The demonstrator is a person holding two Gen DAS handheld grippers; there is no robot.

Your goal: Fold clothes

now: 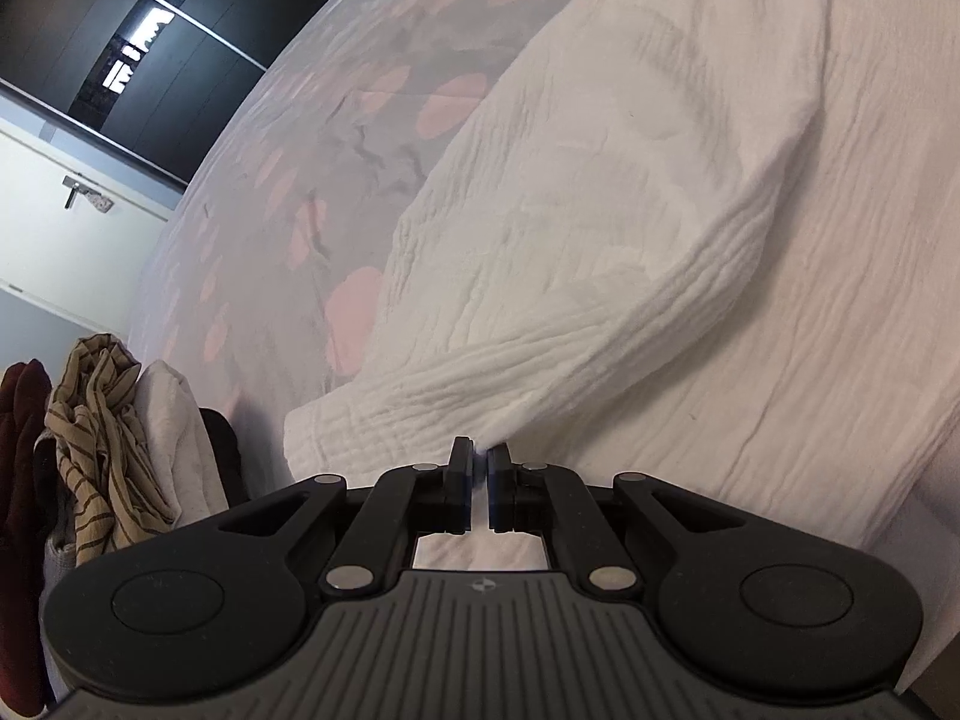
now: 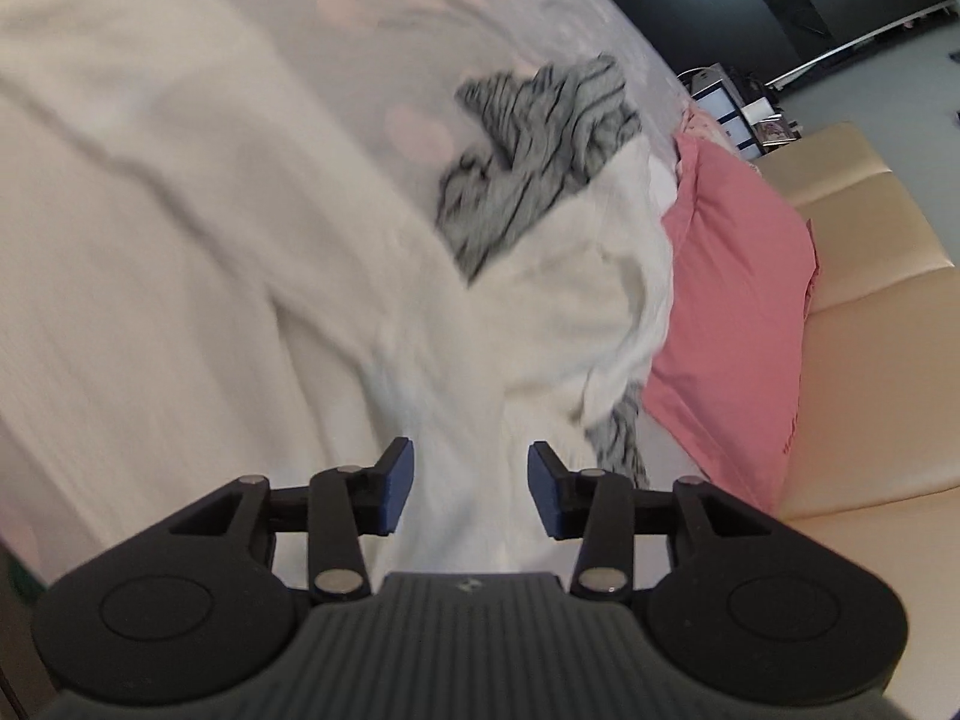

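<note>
White garment [image 1: 600, 252]: spread on the floral bedsheet [image 1: 336, 138]; its sleeve runs lengthwise from the cuff at the left gripper up and away.
Left gripper [image 1: 480, 468]: pinched onto the sleeve edge.
Right gripper [image 2: 471, 480]: spread wide above white cloth, gripping nothing.
Striped grey garment [image 2: 534, 138]: bunched beyond the white garment.

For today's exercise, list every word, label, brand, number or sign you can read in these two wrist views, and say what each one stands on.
No readable text in either view.
Left gripper, body: a small round crosshair emblem, no letters.
Right gripper, body: the same small emblem, too blurred to make out.
Shelf items beyond the pink pillow: too small and blurred to read.
White garment: no label showing.
</note>
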